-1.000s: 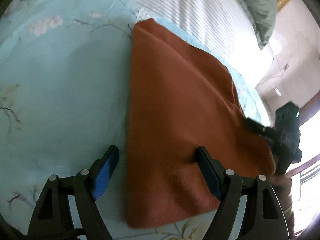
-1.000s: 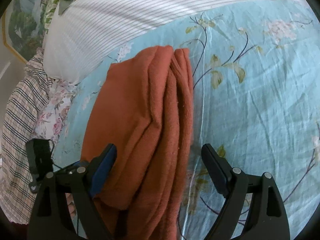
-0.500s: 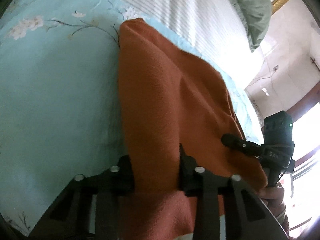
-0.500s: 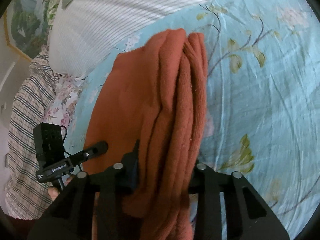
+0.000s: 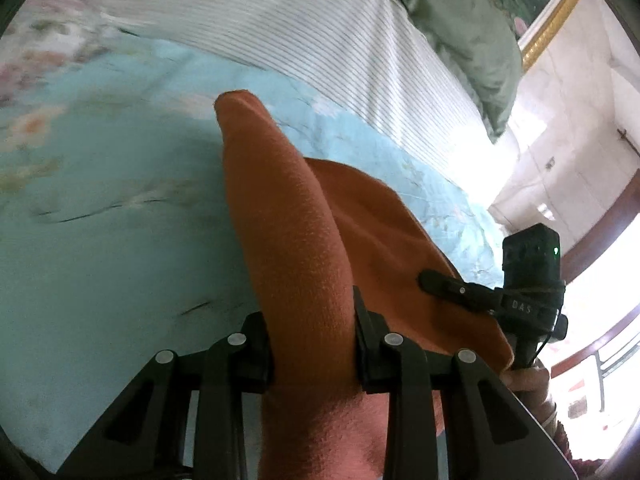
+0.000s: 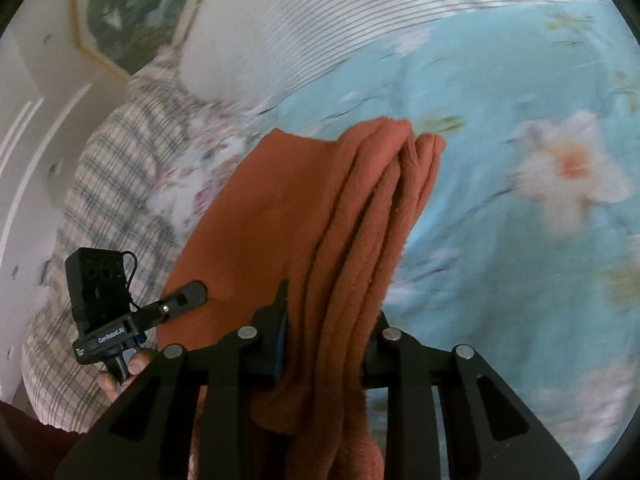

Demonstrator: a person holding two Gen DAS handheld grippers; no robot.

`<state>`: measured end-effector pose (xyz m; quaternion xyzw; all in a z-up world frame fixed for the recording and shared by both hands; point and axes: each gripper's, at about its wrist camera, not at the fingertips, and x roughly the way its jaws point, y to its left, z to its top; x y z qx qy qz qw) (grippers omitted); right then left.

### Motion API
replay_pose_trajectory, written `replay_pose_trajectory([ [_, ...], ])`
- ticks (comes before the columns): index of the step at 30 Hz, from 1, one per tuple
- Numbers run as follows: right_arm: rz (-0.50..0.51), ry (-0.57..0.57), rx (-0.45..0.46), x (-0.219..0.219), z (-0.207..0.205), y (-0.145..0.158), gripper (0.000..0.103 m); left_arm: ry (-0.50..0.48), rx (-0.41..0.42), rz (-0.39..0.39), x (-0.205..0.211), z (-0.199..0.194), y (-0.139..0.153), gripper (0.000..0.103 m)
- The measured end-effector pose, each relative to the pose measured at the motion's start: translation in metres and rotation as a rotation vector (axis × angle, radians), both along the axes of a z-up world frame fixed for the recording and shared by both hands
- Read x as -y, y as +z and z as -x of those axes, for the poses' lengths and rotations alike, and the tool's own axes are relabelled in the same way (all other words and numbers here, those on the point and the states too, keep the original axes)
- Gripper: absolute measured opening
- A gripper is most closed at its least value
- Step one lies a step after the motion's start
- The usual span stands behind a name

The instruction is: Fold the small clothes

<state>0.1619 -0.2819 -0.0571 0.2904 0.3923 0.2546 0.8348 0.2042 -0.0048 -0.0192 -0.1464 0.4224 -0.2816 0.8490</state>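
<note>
Nearest, the left gripper (image 5: 314, 344) pinches one bunched edge of the rust-orange cloth (image 5: 296, 248), and the right gripper (image 6: 326, 344), its jaws closing, clamps the layered opposite edge. The cloth stretches between them above the floral blue bedsheet (image 6: 500, 240). Farther off lie a striped pillow (image 5: 320, 36) and checked bedding (image 6: 116, 184).

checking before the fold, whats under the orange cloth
Around the orange cloth, held up by the left gripper and right gripper, lies the blue floral sheet. Whatever lies directly beneath it is covered.
</note>
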Motion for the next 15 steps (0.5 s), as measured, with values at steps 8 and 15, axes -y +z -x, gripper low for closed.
replay_pose_trajectory([
  [8, -0.017, 0.113, -0.030, -0.068, 0.009, -0.022, 0.025, 0.084, -0.011, -0.044, -0.073, 0.051, -0.015, 0.030],
  [15, 0.018, 0.077, -0.082, -0.072, 0.013, -0.045, 0.025, 0.124, -0.085, -0.026, -0.088, 0.053, -0.052, 0.036],
])
